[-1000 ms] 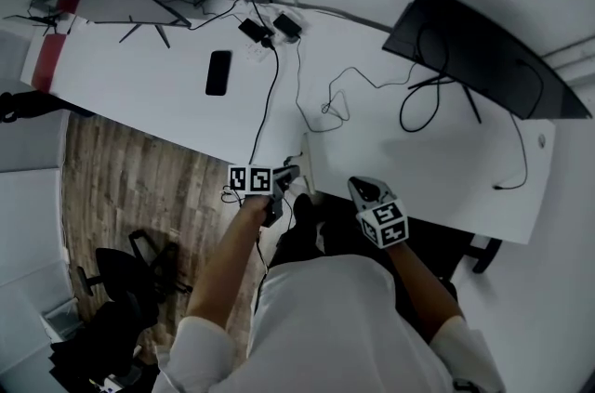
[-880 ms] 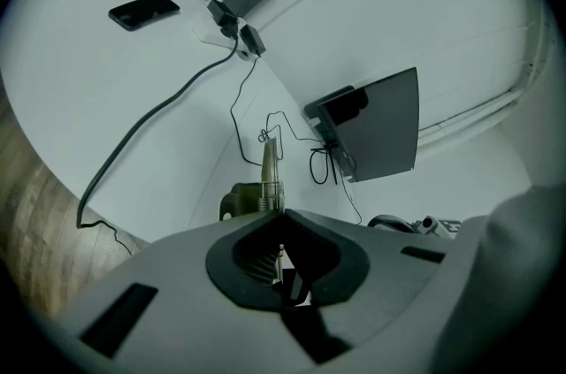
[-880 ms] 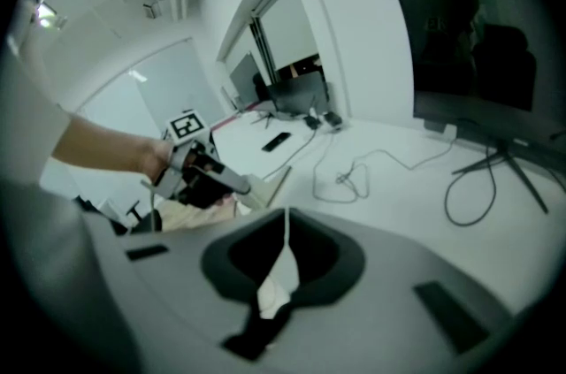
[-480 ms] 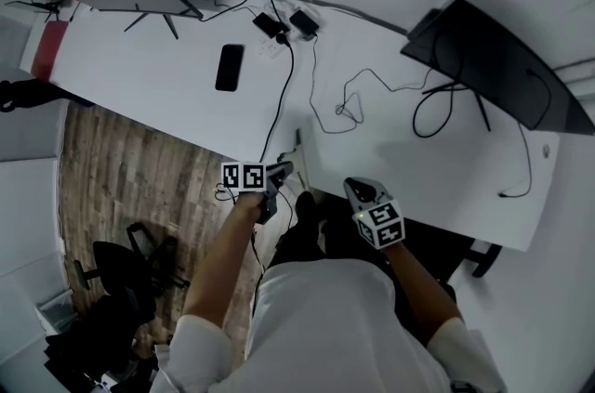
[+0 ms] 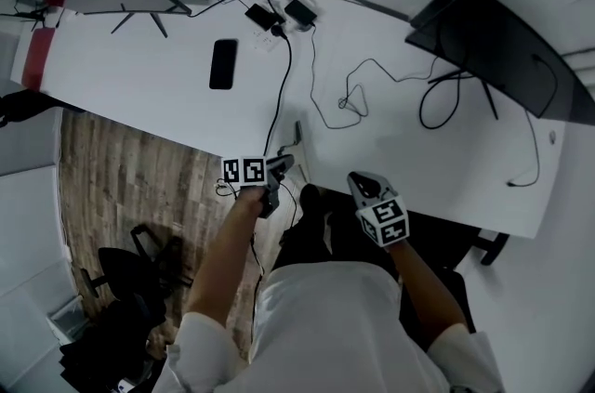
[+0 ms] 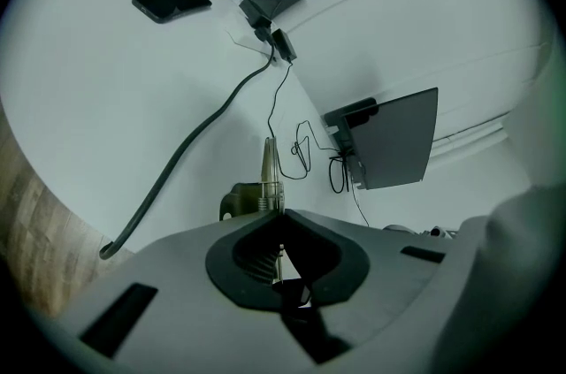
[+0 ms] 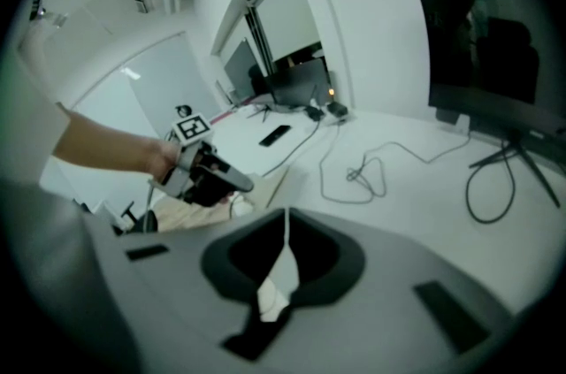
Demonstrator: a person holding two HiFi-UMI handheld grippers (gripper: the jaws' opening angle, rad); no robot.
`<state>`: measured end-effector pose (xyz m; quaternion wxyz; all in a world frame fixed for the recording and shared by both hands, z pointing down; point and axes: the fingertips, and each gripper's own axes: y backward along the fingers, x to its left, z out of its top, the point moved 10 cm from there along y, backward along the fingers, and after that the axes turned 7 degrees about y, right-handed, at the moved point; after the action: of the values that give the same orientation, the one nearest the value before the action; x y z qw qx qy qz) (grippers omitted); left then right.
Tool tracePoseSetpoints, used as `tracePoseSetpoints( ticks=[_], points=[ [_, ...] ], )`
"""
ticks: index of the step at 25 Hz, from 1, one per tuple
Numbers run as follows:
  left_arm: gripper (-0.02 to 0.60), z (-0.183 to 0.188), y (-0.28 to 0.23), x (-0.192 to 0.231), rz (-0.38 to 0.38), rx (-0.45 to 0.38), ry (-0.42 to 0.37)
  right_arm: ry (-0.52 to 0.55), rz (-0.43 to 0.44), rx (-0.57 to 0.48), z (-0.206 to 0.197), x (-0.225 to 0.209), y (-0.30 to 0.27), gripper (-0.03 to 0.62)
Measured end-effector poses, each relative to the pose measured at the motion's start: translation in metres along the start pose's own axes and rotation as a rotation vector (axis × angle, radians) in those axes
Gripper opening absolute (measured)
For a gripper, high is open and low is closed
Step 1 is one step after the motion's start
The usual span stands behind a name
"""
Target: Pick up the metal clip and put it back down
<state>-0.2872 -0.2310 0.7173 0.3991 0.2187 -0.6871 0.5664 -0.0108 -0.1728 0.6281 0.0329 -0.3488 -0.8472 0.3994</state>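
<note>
desk (image 5: 139, 89): white, w/ cables (image 5: 279, 94) | phone (image 5: 221, 64): flat, twd far-left corner | metal clip (image 5: 297, 134): at near edge | left gripper (image 5: 284, 163): just beside clip | right gripper (image 5: 364, 184): over near edge

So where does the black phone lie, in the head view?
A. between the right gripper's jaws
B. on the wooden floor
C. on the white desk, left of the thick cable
C: the black phone lies flat on the white desk, left of the thick cable.
</note>
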Motion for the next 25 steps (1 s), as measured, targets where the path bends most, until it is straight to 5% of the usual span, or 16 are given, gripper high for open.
tracePoseSetpoints(
  ticks=[25],
  points=[
    [0.034,0.005,-0.035,0.037,-0.046,0.042,0.033,-0.100,-0.064,0.034,-0.032,0.019,-0.019,0.034]
  ],
)
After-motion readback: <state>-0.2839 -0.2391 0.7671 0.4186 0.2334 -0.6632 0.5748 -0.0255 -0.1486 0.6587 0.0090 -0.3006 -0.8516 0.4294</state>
